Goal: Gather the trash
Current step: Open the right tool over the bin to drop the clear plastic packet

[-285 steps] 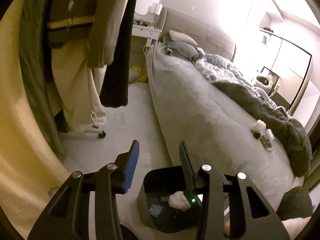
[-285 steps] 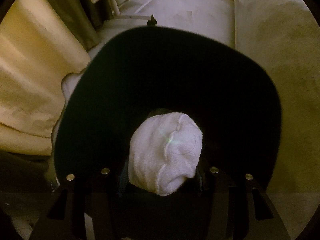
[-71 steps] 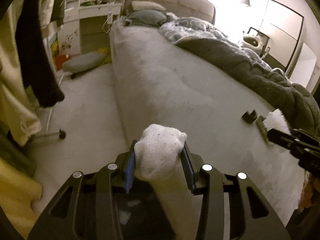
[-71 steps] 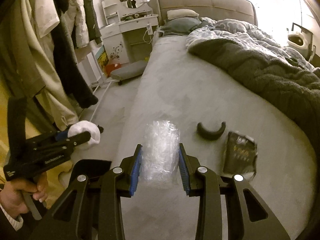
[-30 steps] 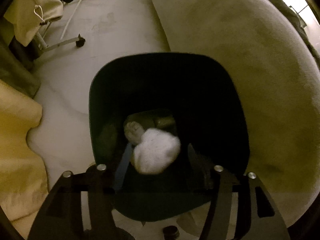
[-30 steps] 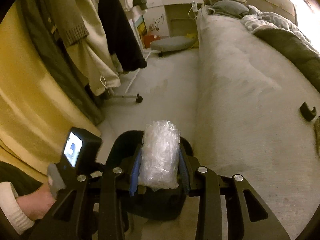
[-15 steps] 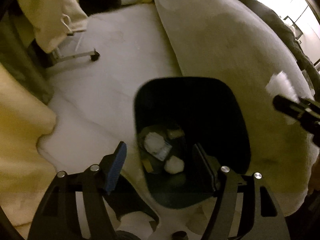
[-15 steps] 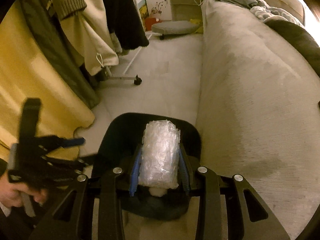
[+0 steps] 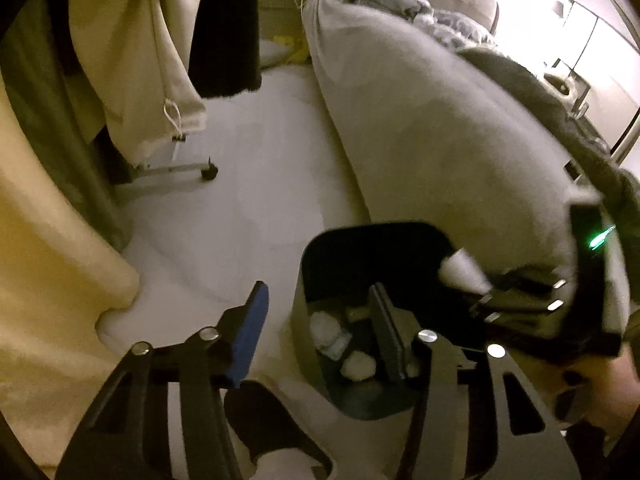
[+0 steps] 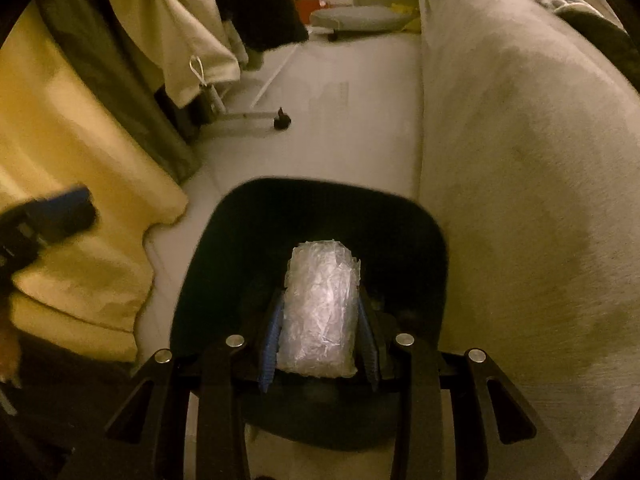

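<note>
A black trash bin (image 9: 316, 264) stands on the pale floor beside the bed; in the right wrist view its rim (image 10: 224, 224) fills the middle. Inside lie several pieces of trash, among them a white wad (image 9: 358, 364). My left gripper (image 9: 318, 312) is open and empty, above the bin's left edge. My right gripper (image 10: 320, 312) is shut on a crumpled clear plastic wrap (image 10: 320, 316) and holds it over the bin's opening. The right gripper also shows in the left wrist view (image 9: 520, 300), with the wrap's tip (image 9: 460, 272) over the bin.
The grey bed (image 9: 432, 128) runs along the right. Clothes (image 9: 132, 52) hang on a wheeled rack at left, with a caster (image 10: 282, 120) on the floor. A yellow curtain (image 10: 68, 184) lies at the left. A black slipper (image 9: 272, 428) is near the bin.
My left gripper let go of the white wad into the bin, opened and drew back left. My right gripper moved with the plastic wrap over the bin's opening.
</note>
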`<state>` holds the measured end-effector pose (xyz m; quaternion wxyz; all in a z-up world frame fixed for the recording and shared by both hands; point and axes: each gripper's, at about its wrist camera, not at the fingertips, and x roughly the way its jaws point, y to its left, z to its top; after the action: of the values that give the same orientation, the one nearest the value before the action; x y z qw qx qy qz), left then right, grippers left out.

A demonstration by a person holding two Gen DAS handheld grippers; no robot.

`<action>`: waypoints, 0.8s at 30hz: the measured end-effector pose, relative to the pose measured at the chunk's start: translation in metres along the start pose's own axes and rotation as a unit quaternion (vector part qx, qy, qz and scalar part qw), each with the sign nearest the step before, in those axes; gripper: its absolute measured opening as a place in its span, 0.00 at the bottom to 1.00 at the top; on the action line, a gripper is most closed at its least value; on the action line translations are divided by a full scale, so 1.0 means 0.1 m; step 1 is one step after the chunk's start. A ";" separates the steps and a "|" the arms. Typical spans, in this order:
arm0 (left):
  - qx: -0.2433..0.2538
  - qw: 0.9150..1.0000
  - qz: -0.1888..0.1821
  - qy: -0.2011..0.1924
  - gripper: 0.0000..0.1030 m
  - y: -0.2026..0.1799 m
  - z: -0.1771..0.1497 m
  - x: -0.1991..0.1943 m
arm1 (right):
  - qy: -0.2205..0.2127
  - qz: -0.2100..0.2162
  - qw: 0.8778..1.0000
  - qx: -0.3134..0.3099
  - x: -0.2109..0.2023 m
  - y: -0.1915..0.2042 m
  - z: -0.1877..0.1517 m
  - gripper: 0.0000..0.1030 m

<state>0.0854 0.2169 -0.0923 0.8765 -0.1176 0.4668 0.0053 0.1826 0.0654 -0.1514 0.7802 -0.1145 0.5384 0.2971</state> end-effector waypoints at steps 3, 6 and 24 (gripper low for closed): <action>0.001 1.000 -0.001 -0.017 0.47 0.00 0.06 -0.11 | 0.019 -0.002 1.000 -0.007 0.13 0.03 -0.05 0.34; 0.001 0.999 -0.008 -0.034 0.45 -0.05 0.14 -0.21 | 0.037 -0.005 0.999 -0.018 0.23 0.08 -0.09 0.34; 0.014 0.992 -0.053 -0.111 0.45 -0.26 0.44 -0.81 | 0.084 -0.027 0.995 -0.048 0.60 0.24 -0.25 0.59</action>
<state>0.0793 0.2089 0.0030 0.9234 -0.1285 0.3600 -0.0353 0.1636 0.0925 -0.2125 0.7339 -0.1904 0.5837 0.2906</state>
